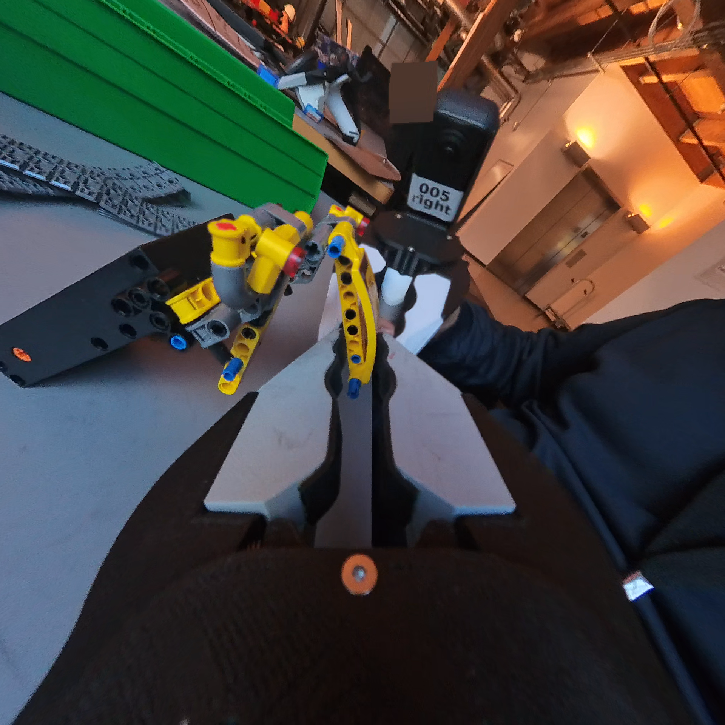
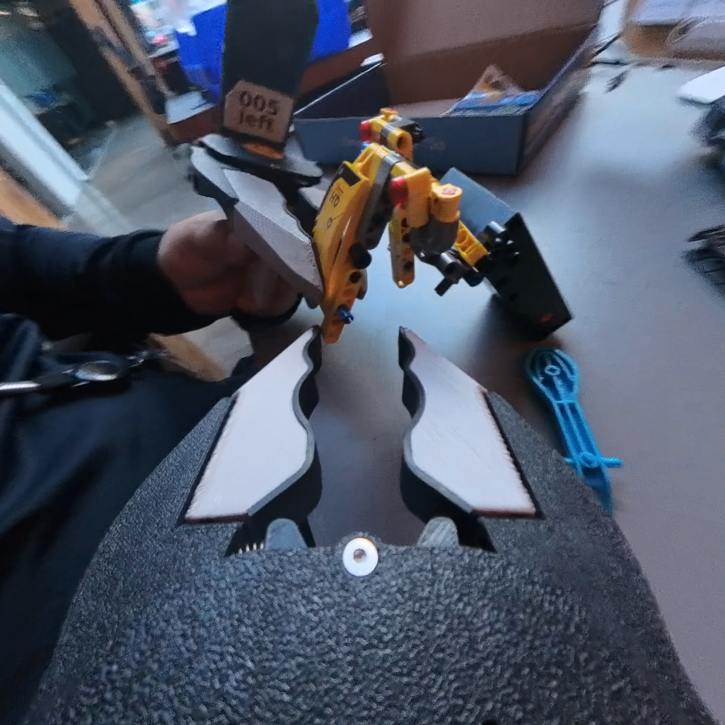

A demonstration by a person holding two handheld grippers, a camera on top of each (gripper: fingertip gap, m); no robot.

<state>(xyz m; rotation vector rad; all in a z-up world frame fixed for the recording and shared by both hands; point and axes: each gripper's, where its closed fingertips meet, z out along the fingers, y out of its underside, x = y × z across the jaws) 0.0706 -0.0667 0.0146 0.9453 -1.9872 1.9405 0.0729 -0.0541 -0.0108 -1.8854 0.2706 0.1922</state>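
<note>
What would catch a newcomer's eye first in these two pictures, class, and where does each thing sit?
The yellow brick-built model stands out mid-frame, its curved yellow panel pinched in the left gripper, its black block end on the grey table. The right gripper gapes open just below it. A blue plastic tool lies on the table at right.

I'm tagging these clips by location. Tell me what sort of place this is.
Probably a workshop or maker space, not a home. Timber beams and exposed framing run overhead, a cluttered workbench stands behind the grey table, and a yellow brick-built model, clamped by the left gripper, sits near an open cardboard box.
</note>
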